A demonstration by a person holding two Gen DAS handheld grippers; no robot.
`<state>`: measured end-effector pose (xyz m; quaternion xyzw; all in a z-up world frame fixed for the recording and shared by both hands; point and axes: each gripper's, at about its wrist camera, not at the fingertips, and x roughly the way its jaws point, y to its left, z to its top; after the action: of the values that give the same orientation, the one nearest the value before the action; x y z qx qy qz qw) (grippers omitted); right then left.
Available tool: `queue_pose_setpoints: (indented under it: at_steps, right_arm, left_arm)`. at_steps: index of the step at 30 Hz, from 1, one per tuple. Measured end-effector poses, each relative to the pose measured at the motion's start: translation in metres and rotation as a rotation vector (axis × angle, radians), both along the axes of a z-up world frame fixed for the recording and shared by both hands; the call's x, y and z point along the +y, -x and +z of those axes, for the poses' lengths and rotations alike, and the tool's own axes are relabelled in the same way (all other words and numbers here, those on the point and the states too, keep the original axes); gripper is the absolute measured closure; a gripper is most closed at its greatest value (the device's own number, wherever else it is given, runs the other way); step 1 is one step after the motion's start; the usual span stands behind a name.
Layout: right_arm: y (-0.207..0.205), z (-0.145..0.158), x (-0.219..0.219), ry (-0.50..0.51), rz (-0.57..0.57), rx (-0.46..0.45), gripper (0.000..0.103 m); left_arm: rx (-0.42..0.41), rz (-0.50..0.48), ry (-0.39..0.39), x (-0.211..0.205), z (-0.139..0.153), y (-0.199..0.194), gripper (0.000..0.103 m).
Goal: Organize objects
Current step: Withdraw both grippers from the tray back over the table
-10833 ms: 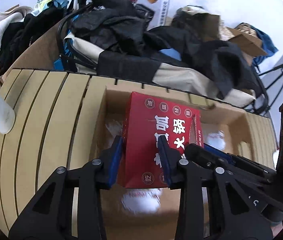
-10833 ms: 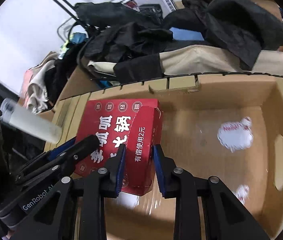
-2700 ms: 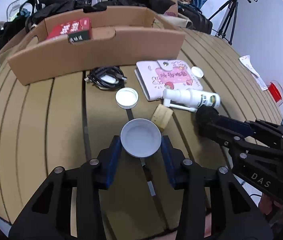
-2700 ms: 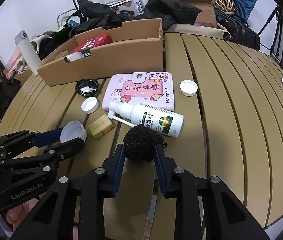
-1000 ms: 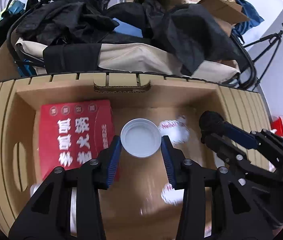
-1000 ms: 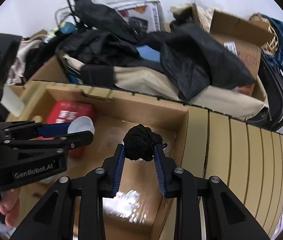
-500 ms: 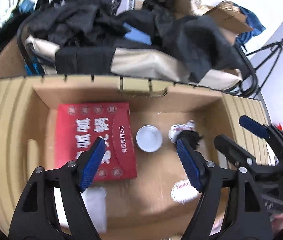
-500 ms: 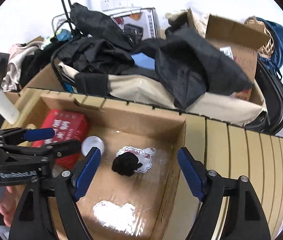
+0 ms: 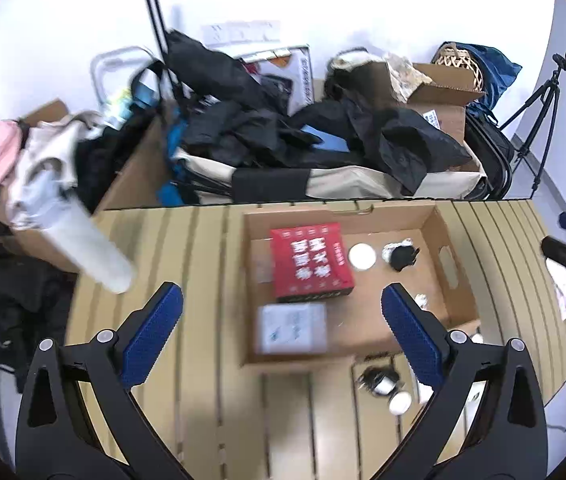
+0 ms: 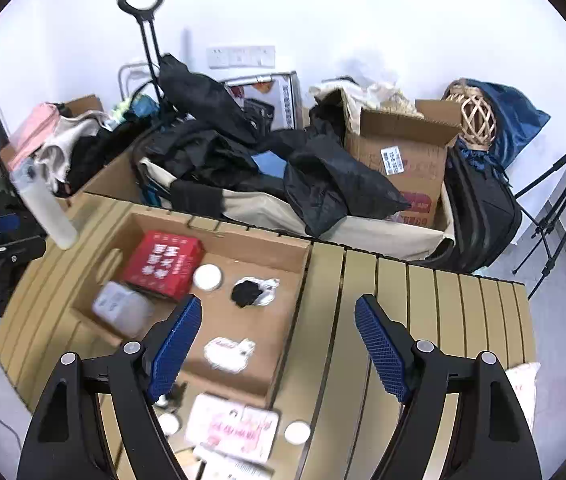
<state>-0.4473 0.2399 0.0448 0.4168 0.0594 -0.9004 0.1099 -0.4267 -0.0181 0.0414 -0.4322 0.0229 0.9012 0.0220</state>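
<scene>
A shallow cardboard box (image 9: 457, 280) (image 10: 297, 250) lies on the slatted wooden table. In it are a red carton (image 9: 310, 261) (image 10: 163, 260), a white lid (image 9: 362, 257) (image 10: 208, 277), a black wad (image 9: 402, 257) (image 10: 247, 293) and a grey-white packet (image 9: 291, 328) (image 10: 123, 306). My left gripper (image 9: 281, 328) is wide open and empty, high above the box's near left. My right gripper (image 10: 277, 340) is wide open and empty, above the box's right edge. In front of the box lie a pink wallet (image 10: 231, 430), white caps (image 10: 297, 432) and a black cable (image 9: 375, 376).
A white bottle (image 9: 91, 246) (image 10: 49, 210) stands at the table's left. Behind the table are piled black clothes and bags (image 10: 243, 160), a cardboard carton (image 10: 399, 160), a trolley handle (image 10: 141, 0) and a tripod (image 10: 555, 192). The table edge (image 10: 523, 320) lies right.
Both grippers have pulled up and back from the box, still open. The white lid and black wad stay on the box floor. More of the table and room shows.
</scene>
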Motion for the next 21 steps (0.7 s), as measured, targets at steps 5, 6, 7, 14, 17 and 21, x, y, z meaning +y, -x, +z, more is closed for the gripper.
queue_pose_setpoints:
  at_steps: [5,6,7,14,17,21]
  right_arm:
    - [-0.085,0.019,-0.007,0.034,0.041,0.079,0.021]
    - [-0.099,0.018,-0.009,0.042,0.06,0.085,0.021]
    - [-0.12,0.015,-0.012,0.042,0.078,0.092,0.021]
    - [-0.246,-0.037,-0.033,0.051,0.132,0.104,0.021]
    - [-0.276,-0.07,-0.031,0.056,0.078,0.079,0.021]
    - [-0.307,-0.113,-0.03,0.102,0.057,-0.013,0.021]
  left_arm:
    - [0.049,-0.032,0.0,-0.007,0.011,-0.073,0.0]
    - [0.049,-0.05,-0.011,-0.008,0.01,-0.09,0.0]
    - [0.05,-0.066,-0.026,-0.008,0.006,-0.111,0.0]
    - [0.098,-0.067,-0.069,-0.009,-0.026,-0.223,0.0]
    - [0.102,-0.021,-0.089,-0.01,-0.046,-0.261,0.0]
    - [0.019,-0.006,-0.146,-0.008,-0.078,-0.282,0.0]
